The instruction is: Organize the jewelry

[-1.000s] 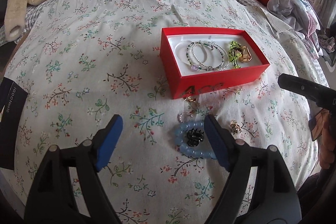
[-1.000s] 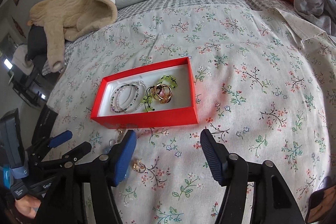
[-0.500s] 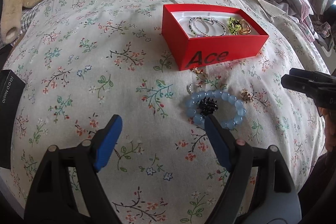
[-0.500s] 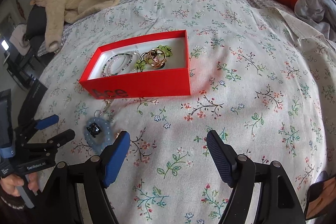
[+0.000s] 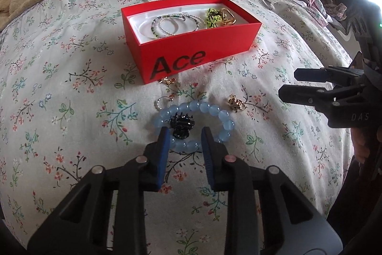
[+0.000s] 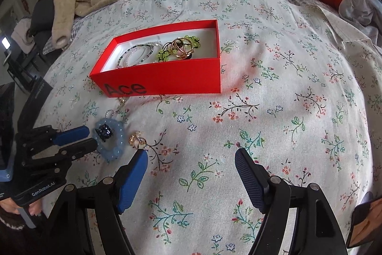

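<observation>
Left gripper [image 5: 183,135] half-closed, gripping nothing, nearer than right; small black claw clip [image 5: 182,125] inside pale-blue bead bracelet [image 5: 224,115] dead ahead between fingertips.

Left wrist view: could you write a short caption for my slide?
Left gripper closing around black claw clip inside blue bead bracelet, near red box.

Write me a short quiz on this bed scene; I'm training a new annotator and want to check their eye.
1. True or false: the blue bead bracelet lies inside the red box.
2. What sits within the bracelet's ring? A) black claw clip B) a watch C) a coin
3. Fill in: the right tongs are ___ (open/shut).
Key: 1 false; 2 A; 3 open.
</observation>
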Available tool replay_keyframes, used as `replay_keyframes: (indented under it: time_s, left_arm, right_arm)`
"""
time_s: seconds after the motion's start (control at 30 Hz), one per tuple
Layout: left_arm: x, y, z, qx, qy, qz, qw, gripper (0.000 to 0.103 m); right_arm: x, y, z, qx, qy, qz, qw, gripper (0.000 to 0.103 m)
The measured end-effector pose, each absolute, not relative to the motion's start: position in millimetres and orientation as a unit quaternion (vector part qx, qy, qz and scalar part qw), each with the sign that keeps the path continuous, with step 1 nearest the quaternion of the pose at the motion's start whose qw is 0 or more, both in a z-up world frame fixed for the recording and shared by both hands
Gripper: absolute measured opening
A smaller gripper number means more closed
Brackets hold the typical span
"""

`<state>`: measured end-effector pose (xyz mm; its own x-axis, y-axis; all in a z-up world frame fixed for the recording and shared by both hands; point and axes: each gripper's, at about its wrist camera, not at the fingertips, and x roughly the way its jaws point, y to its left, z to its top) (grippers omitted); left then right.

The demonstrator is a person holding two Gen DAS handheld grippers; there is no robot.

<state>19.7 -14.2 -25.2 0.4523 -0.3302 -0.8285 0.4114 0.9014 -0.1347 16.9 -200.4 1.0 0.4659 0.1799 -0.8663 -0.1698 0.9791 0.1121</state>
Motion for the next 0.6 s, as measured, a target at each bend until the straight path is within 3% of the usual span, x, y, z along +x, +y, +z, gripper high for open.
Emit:
replay_keyframes:
  time_s: [0.4, 0.47, 0.6]
  left_arm:
    - [29.2, -23.5, -33.9, 0.048, 0.488, -0.206, 0.847, 0.029]
    - [29.0, -25.9, -35.2, 0.056, 0.488, -0.202, 0.847, 0.023]
    - [27.1, -28.2, -32.6, 0.06, 0.489, -0.2, 0.847, 0.023]
  right_arm:
    - [13.1, -193.9, -8.9, -0.017, 0.516, 0.11, 0.849, 0.077]
    - [12.2, -192.3, -9.9, -0.021, 0.516, 0.111, 0.849, 0.077]
    - [9.9, -187.7, -10.7, -0.032, 0.508, 0.113, 0.853, 0.077]
